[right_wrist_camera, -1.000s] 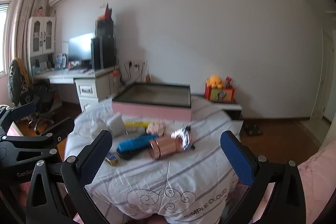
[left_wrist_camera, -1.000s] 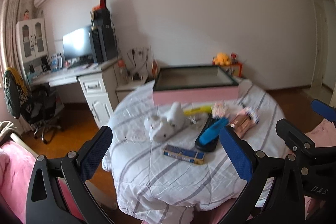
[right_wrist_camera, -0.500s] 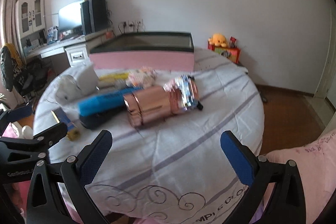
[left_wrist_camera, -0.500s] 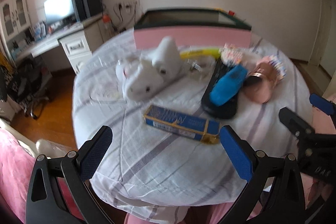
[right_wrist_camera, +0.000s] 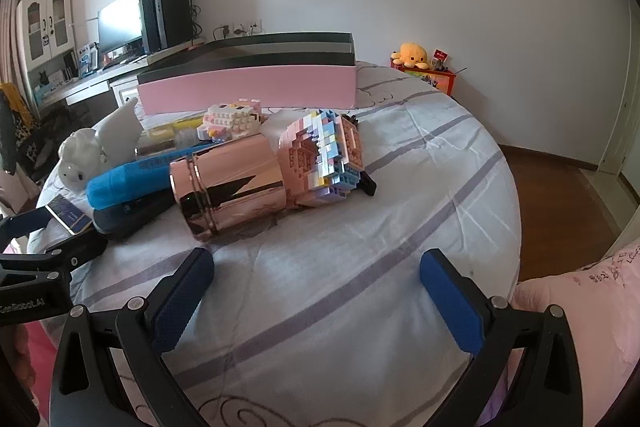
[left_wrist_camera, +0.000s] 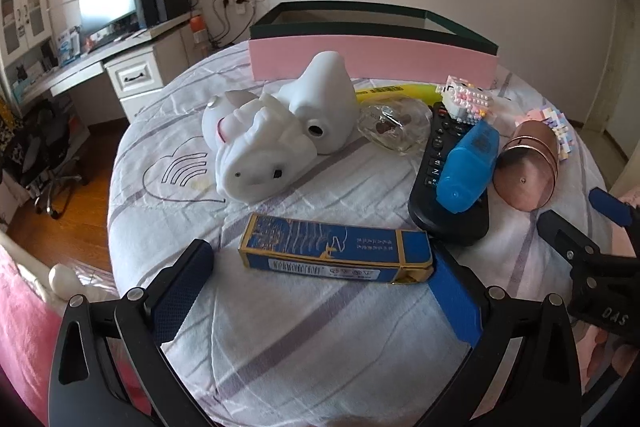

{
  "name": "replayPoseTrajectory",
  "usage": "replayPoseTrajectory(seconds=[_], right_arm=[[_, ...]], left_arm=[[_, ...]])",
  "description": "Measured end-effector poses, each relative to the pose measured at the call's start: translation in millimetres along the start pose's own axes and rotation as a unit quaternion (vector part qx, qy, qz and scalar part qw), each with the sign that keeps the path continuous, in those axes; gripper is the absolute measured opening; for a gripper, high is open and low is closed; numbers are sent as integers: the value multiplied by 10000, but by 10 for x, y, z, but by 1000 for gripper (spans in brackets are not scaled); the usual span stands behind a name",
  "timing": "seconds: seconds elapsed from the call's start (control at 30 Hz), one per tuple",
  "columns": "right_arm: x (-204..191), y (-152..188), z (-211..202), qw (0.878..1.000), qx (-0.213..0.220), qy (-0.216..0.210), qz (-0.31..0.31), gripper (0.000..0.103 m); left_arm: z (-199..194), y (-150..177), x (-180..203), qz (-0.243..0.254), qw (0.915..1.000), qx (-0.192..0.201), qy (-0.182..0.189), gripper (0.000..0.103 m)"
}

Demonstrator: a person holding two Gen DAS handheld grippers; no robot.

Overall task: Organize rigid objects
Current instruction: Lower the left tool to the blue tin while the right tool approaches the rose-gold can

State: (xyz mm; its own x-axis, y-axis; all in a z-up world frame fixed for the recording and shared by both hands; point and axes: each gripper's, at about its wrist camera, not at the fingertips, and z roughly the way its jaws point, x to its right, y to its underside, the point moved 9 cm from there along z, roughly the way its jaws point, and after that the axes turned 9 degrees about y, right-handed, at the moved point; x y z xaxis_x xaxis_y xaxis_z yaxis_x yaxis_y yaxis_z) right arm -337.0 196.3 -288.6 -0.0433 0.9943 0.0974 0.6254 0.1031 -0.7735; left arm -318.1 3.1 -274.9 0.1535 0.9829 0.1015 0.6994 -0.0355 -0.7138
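Blue box: lies flat on the bedsheet, between the left gripper's fingers.
Handling: likely light, stiff cardboard; crushable. Grip across the long sides, mid-length.
Left jaws: wide apart, holding nothing.
Right gripper: jaws wide apart, empty, near the copper cup.
Pink tray: behind the clutter.

Rose-gold metal cup showing mirror gloss. White figurine looking smooth, semi-matt plastic. Blue box appearing glossy printed card. Tablecloth lying as matt woven cloth, creased. Remote showing matt black plastic.
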Motion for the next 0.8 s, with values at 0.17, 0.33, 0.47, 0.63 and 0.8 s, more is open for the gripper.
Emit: replayPoseTrajectory(seconds=[0.17,0.33,0.47,0.63,0.8], right_arm=[[-2,-17,17,10000,-8,-7,-11,103],[13,-48,10,9999,-78,-59,51,103],[12,-77,1,9999,-140,-59,75,103],[39,-164,-29,9998,-150,-129,44,103],[-78,-234,-170,9982,-119,-561,146,103]], left_arm=[[-15,-17,-9,195,9995,143,209,98],[-75,-36,-13,189,9993,178,260,84],[-104,-39,-20,159,9993,153,310,84],[-149,-33,-39,101,9991,119,390,84],[-171,-7,-40,127,9992,92,354,84]])
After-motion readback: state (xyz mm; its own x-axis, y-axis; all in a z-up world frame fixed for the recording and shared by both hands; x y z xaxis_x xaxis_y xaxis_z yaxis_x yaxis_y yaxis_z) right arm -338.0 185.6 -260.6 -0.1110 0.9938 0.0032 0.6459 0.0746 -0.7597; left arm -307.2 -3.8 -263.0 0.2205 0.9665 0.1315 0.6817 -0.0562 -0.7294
